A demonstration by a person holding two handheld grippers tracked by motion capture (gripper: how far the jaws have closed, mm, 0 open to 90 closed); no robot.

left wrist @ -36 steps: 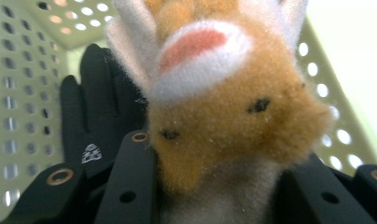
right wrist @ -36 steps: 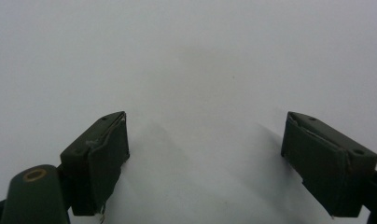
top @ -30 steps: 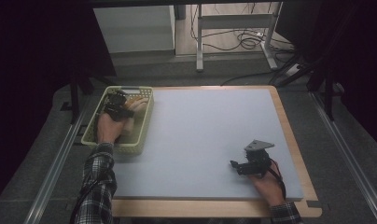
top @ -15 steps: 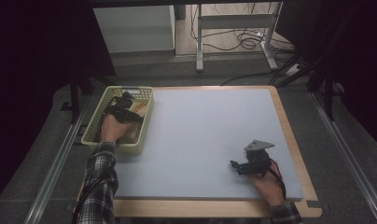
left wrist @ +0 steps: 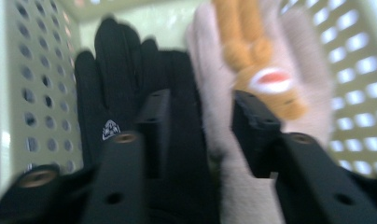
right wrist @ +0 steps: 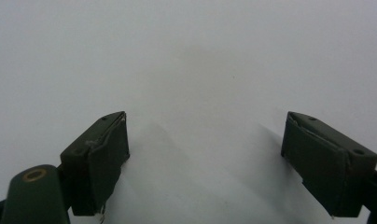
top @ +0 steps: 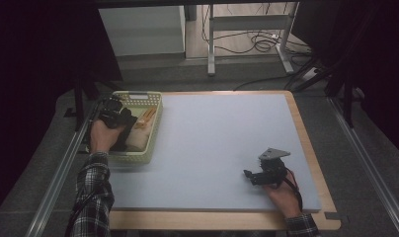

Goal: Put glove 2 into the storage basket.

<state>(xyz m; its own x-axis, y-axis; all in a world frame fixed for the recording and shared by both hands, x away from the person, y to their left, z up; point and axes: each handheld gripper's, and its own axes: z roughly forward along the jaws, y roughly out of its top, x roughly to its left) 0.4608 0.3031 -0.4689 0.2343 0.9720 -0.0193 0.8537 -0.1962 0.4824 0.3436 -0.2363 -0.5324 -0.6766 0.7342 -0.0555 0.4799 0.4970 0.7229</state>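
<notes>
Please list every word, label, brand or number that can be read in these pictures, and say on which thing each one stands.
No text can be read.
Black glove: a small white logo, too blurred to read.
Pale glove with orange figure: a white and red patch, no letters.
Basket, table mat: no markings.

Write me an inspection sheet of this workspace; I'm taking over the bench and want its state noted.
Surface: grey mat on a wooden table.
Job's things: black glove and pale glove with an orange figure lie side by side in the green basket at the mat's left edge.
Clutter: nothing seen.
Grippers: left tongs have just been closing, pale glove's cuff between them; right tongs open over bare mat.
Cables: loose coils on the floor beyond.
Surroundings: metal frame legs, white cabinet.
</notes>
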